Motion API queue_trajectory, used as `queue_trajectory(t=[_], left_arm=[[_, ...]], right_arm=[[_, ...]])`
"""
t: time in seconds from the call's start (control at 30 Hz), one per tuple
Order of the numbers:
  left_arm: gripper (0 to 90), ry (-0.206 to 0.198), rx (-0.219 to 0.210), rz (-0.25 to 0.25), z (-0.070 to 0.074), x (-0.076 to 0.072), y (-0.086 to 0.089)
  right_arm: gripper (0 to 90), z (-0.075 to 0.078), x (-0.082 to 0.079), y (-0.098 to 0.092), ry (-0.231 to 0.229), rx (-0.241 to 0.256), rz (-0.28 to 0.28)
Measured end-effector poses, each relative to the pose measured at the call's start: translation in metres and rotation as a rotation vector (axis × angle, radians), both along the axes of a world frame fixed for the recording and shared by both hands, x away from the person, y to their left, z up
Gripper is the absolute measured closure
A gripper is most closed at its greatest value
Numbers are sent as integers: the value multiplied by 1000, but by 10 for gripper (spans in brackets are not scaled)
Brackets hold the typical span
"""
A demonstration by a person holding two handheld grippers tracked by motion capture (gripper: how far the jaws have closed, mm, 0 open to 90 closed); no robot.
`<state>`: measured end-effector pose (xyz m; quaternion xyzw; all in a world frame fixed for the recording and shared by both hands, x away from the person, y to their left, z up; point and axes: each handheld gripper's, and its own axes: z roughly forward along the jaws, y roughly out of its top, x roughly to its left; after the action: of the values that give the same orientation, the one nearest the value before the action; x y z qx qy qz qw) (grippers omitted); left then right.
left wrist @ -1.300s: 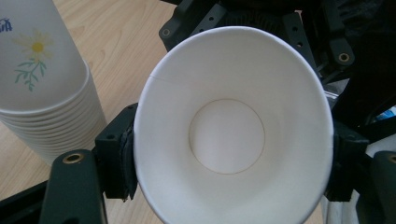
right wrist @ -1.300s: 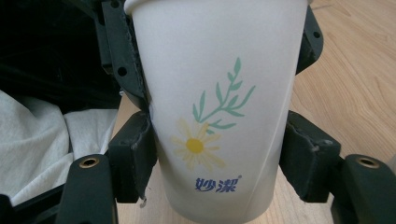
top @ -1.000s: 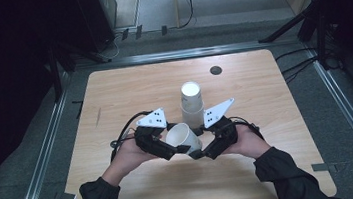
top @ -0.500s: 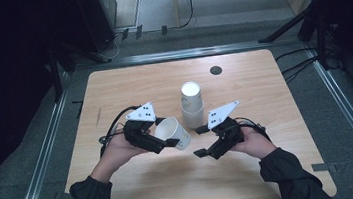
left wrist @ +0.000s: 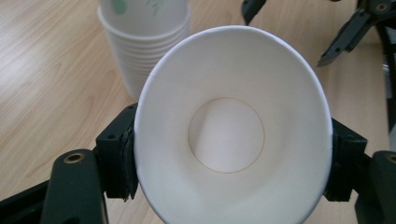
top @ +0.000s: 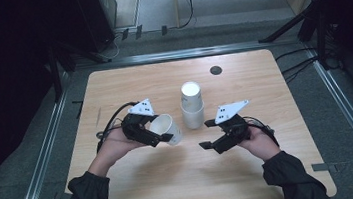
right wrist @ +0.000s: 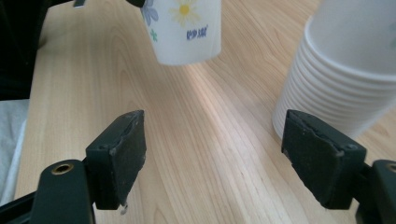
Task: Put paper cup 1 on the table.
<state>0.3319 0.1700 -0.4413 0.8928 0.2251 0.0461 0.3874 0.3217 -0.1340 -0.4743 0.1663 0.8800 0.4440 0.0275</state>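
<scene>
My left gripper point(top: 161, 134) is shut on a single white paper cup point(top: 166, 129), held tilted above the table with its mouth facing the camera point(left wrist: 233, 140). The cup's rim is squeezed oval between the jaws. A flower print shows on the cup's outside point(right wrist: 187, 28) in the right gripper view. A stack of white paper cups point(top: 191, 105) stands upside down at the table's middle, also seen behind the held cup point(left wrist: 140, 42) and at the right point(right wrist: 345, 79). My right gripper point(top: 207, 134) hangs open and empty, right of the held cup and in front of the stack point(right wrist: 212, 154).
The wooden table point(top: 128, 90) has a small dark round hole point(top: 216, 70) near its far edge. Metal rails run along both sides of the table, and cables lie on the floor beyond.
The left gripper has carried the cup further left and away from the right gripper. The right gripper, which was at the cup a second ago, now stands apart and open.
</scene>
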Motion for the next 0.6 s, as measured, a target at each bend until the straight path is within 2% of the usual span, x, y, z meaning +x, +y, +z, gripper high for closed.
queue_trajectory(t=[0.03,0.1,0.2,0.37,0.4,0.5,0.6], left_arm=[[247,2,34,13,-2,4,2],[246,-7,48,25,-4,8,5],[246,-3,52,50,-6,12,11],[246,-1,55,82,-7,18,18],[246,-5,53,92,-7,19,19],[245,-8,57,112,-6,21,24],[245,-5,67,135,-8,23,30]], right_arm=[[225,-3,1,-2,33,-6,-16],[225,-5,2,-4,30,-6,-25],[228,-8,3,-7,18,-9,-42],[228,-11,5,-12,30,-22,-84],[228,-12,6,-13,34,-28,-95],[228,-16,9,-16,83,-45,-127],[228,-18,9,-16,84,-61,-127]])
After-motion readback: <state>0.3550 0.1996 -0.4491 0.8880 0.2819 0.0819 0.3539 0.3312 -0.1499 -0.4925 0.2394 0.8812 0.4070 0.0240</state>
